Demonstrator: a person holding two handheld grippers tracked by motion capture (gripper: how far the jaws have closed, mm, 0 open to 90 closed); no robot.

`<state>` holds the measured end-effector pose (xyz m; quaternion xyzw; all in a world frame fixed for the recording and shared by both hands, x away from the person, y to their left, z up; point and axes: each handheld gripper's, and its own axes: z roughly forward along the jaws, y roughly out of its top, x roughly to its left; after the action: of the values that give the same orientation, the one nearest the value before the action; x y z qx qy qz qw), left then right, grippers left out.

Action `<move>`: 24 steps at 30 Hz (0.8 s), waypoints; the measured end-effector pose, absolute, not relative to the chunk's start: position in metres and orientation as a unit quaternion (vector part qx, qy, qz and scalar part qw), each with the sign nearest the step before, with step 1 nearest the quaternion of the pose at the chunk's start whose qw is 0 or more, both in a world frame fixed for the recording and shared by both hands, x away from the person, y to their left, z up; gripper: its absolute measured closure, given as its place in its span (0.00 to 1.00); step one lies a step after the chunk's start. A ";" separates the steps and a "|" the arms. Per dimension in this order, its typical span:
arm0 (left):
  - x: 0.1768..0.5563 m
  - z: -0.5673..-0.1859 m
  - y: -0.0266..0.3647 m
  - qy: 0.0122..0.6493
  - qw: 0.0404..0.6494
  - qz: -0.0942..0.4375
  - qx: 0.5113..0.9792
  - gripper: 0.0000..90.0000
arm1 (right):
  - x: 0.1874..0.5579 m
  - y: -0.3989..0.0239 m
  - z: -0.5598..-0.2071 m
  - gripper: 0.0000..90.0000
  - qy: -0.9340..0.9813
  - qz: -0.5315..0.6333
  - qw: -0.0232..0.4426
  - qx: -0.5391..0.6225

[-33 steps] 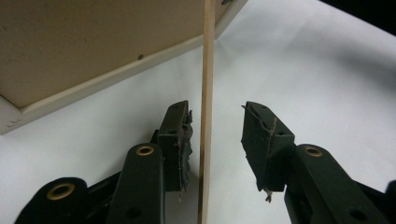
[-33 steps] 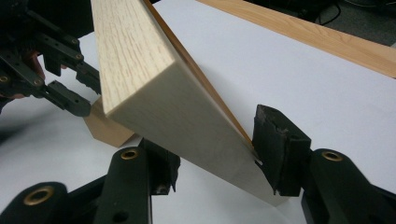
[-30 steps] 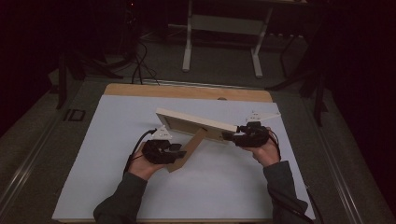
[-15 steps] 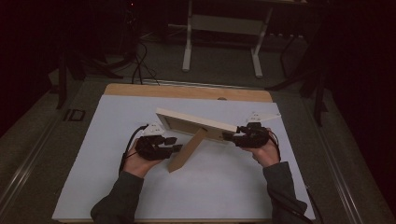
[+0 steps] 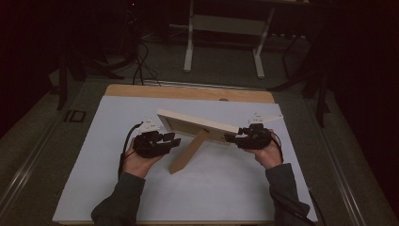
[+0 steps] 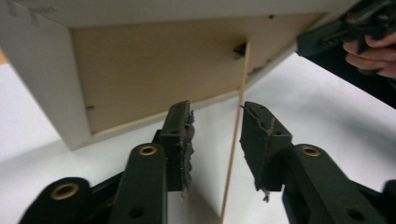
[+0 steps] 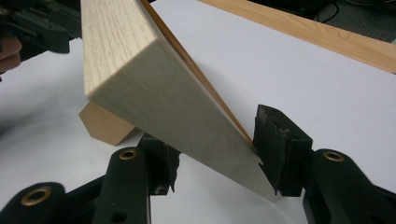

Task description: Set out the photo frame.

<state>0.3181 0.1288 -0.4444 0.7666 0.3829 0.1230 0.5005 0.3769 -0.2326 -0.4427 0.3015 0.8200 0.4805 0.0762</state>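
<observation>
Your right hand-held gripper clamps the frame; left hand-held gripper, jaws just closing, straddles the stand ungripped. Next: pinch it squarely.

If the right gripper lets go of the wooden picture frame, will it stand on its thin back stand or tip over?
The picture frame looks stiff and fairly light: the right gripper holds it by one end. The stand is a thin board seen edge-on between the left gripper's jaws, so it probably flexes. The frame leans steeply on that single prop, so it could tip sideways.
</observation>
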 end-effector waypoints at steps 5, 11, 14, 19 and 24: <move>0.321 -0.439 0.128 0.404 0.502 0.144 0.751 0.81 | 0.377 -0.235 -0.442 0.55 0.823 0.477 0.074 0.299; 0.330 -0.437 0.129 0.426 0.510 0.142 0.733 0.93 | 0.376 -0.238 -0.441 0.54 0.823 0.477 0.075 0.299; 0.336 -0.436 0.126 0.433 0.503 0.148 0.733 0.98 | 0.374 -0.242 -0.441 0.54 0.822 0.477 0.072 0.301; 0.341 -0.437 0.126 0.446 0.498 0.150 0.728 1.00 | 0.372 -0.247 -0.443 0.54 0.827 0.471 0.066 0.301; 0.344 -0.438 0.128 0.453 0.492 0.151 0.728 1.00 | 0.371 -0.253 -0.446 0.54 0.829 0.465 0.061 0.304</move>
<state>0.3443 0.1277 -0.4378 0.7278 0.4528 0.1511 0.4924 0.3712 -0.2534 -0.4458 0.3042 0.8291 0.4651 0.0611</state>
